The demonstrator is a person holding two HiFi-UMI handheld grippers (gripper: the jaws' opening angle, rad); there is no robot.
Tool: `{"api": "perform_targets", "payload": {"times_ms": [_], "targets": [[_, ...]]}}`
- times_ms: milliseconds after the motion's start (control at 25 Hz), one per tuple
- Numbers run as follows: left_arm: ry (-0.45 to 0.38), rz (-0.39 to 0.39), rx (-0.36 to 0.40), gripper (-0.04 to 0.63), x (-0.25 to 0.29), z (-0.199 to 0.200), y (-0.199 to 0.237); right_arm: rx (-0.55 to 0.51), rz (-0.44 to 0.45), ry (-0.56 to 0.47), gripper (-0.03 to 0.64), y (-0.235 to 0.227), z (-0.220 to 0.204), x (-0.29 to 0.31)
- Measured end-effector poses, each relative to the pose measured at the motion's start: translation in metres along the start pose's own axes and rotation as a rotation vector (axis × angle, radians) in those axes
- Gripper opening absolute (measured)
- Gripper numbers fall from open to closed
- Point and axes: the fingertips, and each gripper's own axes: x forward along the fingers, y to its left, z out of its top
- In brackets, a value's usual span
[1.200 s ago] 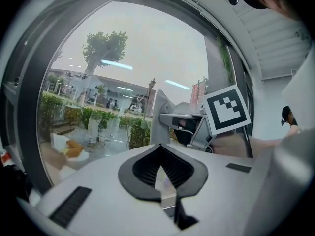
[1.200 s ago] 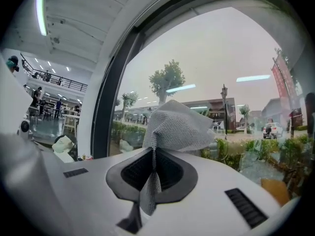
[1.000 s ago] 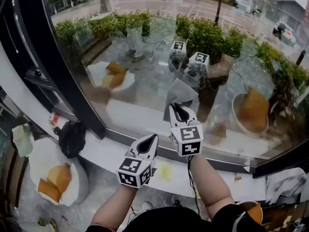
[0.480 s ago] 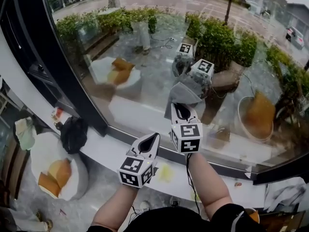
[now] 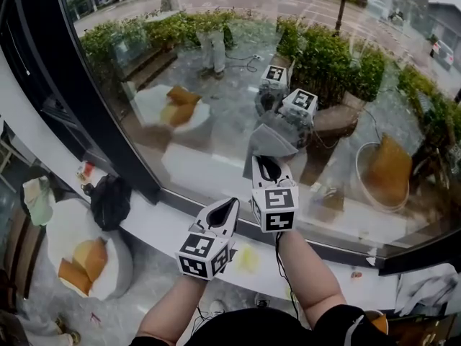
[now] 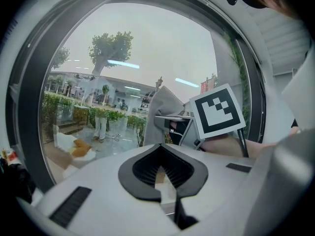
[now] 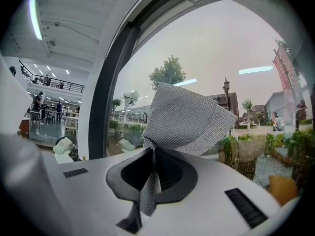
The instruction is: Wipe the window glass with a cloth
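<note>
The job in hand looked like rubbing the big curved window glass (image 5: 216, 85). To do it well, the person would need to push the soft part of the small grey woven cloth (image 7: 187, 119) flat on the glass. Slow, even strokes would miss no spot.

The right gripper (image 7: 150, 181) pinched one thin corner of the cloth tight between its two fingers. The rest of the cloth fanned out past the fingertips, up toward the glass. It looked very close to the glass, but I could not tell if it touched.

The left gripper (image 5: 222, 213) hung lower, just beside the right one, over the long white window sill (image 5: 166, 225). Its fingers were pressed together with nothing in them.
</note>
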Motion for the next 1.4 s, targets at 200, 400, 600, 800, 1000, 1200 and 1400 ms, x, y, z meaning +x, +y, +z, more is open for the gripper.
{"api": "perform_targets", "payload": {"times_ms": [200,400,600,800,1000,1200,1400], "targets": [[0.002,-0.013,0.008,0.006,-0.001,0.000,-0.001,0.009,-0.009,-0.001,0.032,0.000,0.000,-0.003],[0.007,-0.038,0.015,0.006,-0.001,0.000,-0.008,0.016,-0.033,-0.001,0.032,-0.007,0.000,-0.012],[0.016,-0.086,0.023,0.006,0.007,-0.001,-0.029,0.022,-0.070,-0.003,0.032,-0.026,-0.001,-0.032],[0.025,-0.147,0.036,0.006,0.020,-0.004,-0.058,0.030,-0.117,-0.005,0.032,-0.054,-0.005,-0.056],[0.040,-0.205,0.057,0.006,0.038,-0.010,-0.097,0.044,-0.169,-0.010,0.032,-0.092,-0.012,-0.088],[0.053,-0.271,0.077,0.006,0.052,-0.013,-0.131,0.052,-0.223,-0.004,0.032,-0.122,-0.018,-0.116],[0.058,-0.322,0.080,0.006,0.064,-0.016,-0.163,0.059,-0.276,0.005,0.032,-0.153,-0.027,-0.143]]}}
